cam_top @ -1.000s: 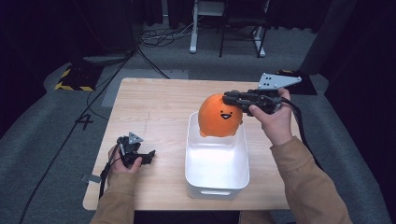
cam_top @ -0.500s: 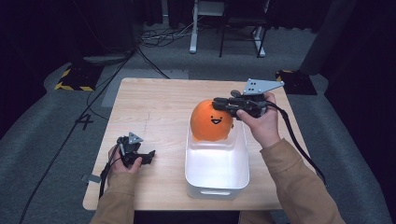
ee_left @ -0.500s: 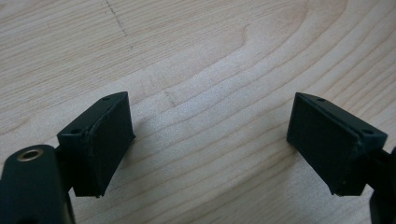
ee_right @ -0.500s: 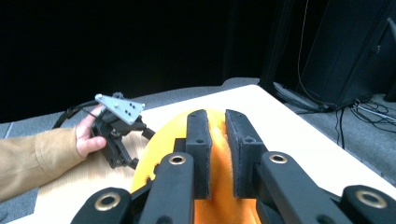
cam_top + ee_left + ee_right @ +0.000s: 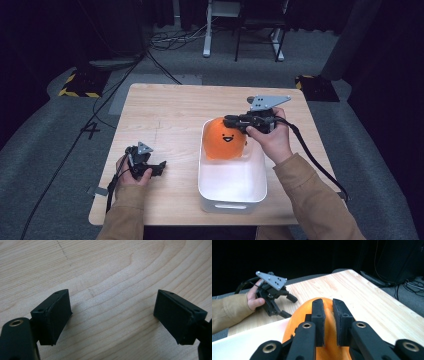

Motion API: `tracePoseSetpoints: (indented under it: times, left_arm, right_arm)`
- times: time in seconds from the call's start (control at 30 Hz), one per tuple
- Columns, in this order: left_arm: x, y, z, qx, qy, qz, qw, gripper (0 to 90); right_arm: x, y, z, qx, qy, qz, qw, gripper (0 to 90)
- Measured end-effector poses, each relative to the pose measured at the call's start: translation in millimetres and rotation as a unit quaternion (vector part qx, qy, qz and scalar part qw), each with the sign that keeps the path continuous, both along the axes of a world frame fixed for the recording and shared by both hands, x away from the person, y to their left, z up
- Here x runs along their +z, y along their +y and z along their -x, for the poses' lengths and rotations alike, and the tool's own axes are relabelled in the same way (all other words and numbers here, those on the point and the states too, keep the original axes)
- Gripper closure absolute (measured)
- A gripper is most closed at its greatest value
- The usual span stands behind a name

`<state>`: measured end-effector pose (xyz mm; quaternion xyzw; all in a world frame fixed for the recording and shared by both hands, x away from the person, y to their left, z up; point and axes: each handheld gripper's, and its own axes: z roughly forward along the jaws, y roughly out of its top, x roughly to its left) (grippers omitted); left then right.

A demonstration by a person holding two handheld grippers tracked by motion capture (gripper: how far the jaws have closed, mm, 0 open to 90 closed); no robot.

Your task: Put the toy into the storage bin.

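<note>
Over the pale wooden table, I am pinching my right gripper on the top of the orange smiley plush, soft and light, sitting in the white bin's far end, while my left gripper is resting wide open and empty beside the bin.

Lit from overhead, bright on the bench and dark all around it. Glare on the white bin, blown out in the right gripper view. Soft focus close in; mild grain throughout.

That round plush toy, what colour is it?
Orange, with a black smiling face; the plush toy shows best in the high view.
</note>
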<state>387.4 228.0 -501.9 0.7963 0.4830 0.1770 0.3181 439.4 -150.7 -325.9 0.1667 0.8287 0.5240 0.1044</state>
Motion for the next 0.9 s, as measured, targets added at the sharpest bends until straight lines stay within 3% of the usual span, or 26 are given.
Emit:
tracePoseSetpoints:
  times: [0.37,0.9]
  left_arm:
    - [0.0,0.0,0.0,0.0,0.0,0.0,1.0,14.7]
    - [0.0,0.0,0.0,0.0,0.0,0.0,1.0,14.7]
  right_arm:
    - [-21.7,5.7,-1.7,-0.004,0.015,0.034,0.9993,80.3]
    - [-32.9,10.9,-4.1,-0.008,0.029,0.083,0.9961,79.9]
